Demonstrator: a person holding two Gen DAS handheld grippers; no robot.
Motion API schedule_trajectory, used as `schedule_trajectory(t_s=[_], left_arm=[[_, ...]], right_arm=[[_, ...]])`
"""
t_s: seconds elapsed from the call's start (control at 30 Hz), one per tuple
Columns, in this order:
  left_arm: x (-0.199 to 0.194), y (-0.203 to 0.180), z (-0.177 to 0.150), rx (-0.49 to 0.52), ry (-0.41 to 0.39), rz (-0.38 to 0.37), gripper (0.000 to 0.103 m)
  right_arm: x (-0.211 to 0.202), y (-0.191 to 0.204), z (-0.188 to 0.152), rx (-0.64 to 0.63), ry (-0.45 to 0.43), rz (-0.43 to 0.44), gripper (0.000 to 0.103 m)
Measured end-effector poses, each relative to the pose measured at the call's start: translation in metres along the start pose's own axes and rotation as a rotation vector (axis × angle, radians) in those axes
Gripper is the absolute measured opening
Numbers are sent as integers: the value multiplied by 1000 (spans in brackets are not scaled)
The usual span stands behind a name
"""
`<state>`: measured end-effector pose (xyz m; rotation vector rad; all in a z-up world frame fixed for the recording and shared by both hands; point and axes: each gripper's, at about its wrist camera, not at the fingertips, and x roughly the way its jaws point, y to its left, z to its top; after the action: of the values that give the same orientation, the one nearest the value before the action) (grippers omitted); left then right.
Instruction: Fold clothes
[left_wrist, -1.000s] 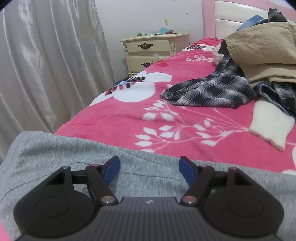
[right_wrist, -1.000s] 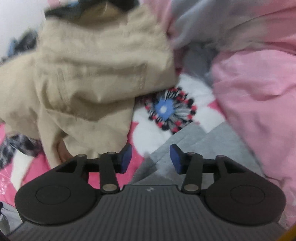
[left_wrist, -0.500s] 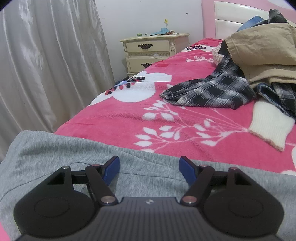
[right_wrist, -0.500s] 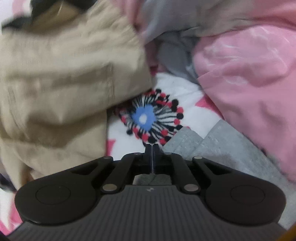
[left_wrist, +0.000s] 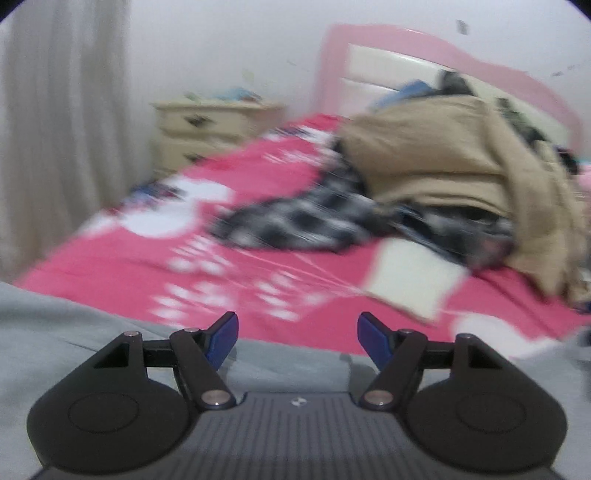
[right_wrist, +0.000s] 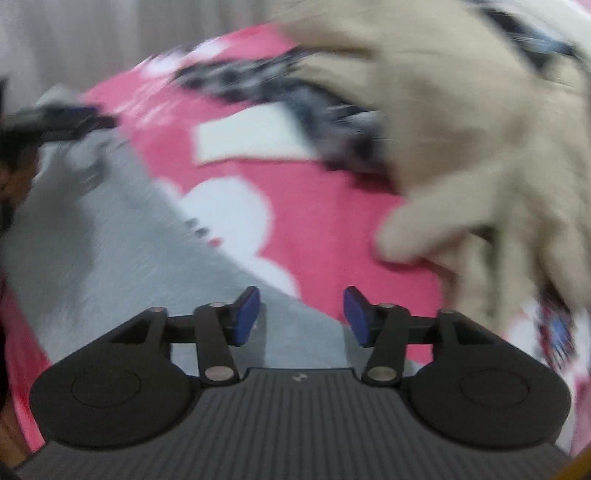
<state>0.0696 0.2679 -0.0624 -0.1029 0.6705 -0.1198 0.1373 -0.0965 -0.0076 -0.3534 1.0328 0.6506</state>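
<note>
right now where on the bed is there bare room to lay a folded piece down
Bare pink blanket runs between the grey garment at the near edge and the plaid shirt, out toward the curtain side. A smaller gap lies between the grey garment and the white cloth. The headboard end is crowded: the beige pile sits over the plaid shirt.

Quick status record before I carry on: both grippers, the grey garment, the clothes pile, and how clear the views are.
left gripper: open, nothing between the fingers, over the grey garment
right gripper: open, nothing held, over the grey garment's edge
grey garment: spread on the pink bedspread, nearest both cameras
clothes pile: beige garment on top, plaid garment beneath, apart from the grey one
image quality: both views motion-blurred; fine folds unreadable
</note>
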Motion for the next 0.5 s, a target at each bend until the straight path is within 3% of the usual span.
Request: schedule_trajectory(t_s=[0.1, 0.23, 0.37, 0.4, 0.43, 0.47, 0.5], left_arm=[[6, -10, -5, 36, 27, -117, 72], [1, -26, -14, 126, -5, -167, 72], [-4, -42, -23, 216, -37, -217, 72], [-6, -46, -25, 239, -45, -230, 72], [-7, -50, -27, 262, -53, -242, 72], [-8, -54, -29, 284, -61, -255, 72], [-10, -58, -31, 307, -69, -267, 72]], right_arm=[[25, -2, 24, -46, 66, 109, 63], [61, 15, 47, -124, 152, 233, 63], [81, 49, 41, -242, 234, 264, 62], [79, 55, 39, -269, 218, 246, 52], [75, 58, 39, -265, 199, 231, 22], [69, 59, 39, -251, 175, 220, 13], [61, 62, 39, -246, 148, 209, 12]])
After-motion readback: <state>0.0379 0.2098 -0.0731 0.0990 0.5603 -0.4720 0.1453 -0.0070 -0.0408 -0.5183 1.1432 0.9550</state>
